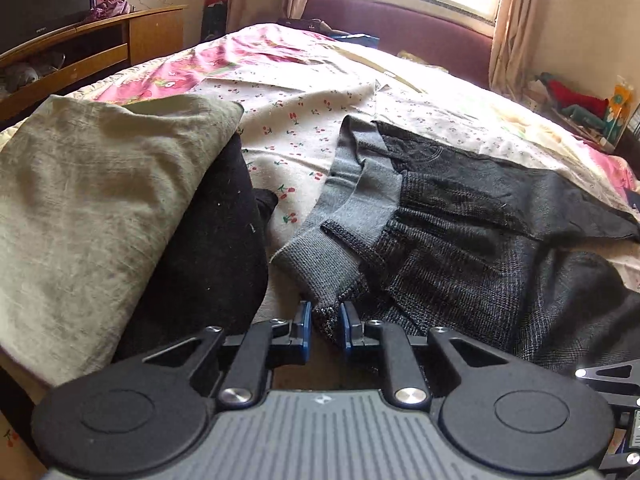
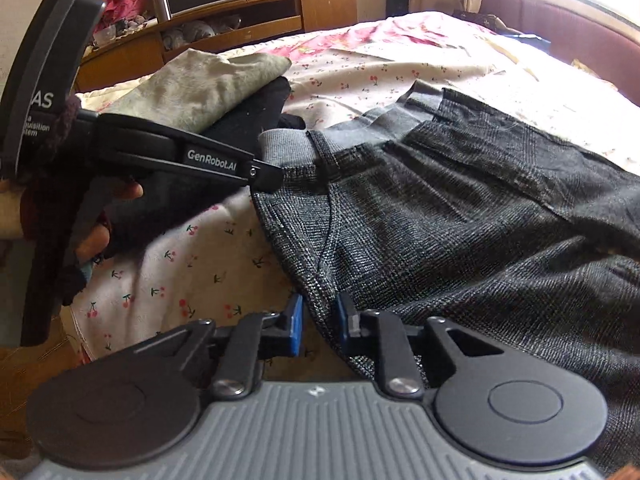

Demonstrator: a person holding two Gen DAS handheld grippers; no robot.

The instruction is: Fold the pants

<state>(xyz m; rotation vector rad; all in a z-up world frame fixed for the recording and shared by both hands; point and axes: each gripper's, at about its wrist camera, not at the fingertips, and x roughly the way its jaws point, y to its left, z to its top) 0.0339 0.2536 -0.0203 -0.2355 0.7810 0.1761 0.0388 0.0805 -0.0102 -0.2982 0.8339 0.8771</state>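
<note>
Dark grey checked pants with a lighter grey ribbed waistband lie on the bed, also in the right wrist view. My left gripper has its blue pads on either side of the waistband corner, pinching the cloth. It shows from the side in the right wrist view, at the waistband. My right gripper holds the pants' near side edge between its blue pads.
A folded beige cloth lies on a black garment left of the pants. The bed has a cherry-print sheet. A wooden cabinet stands at the left, a purple headboard and window behind.
</note>
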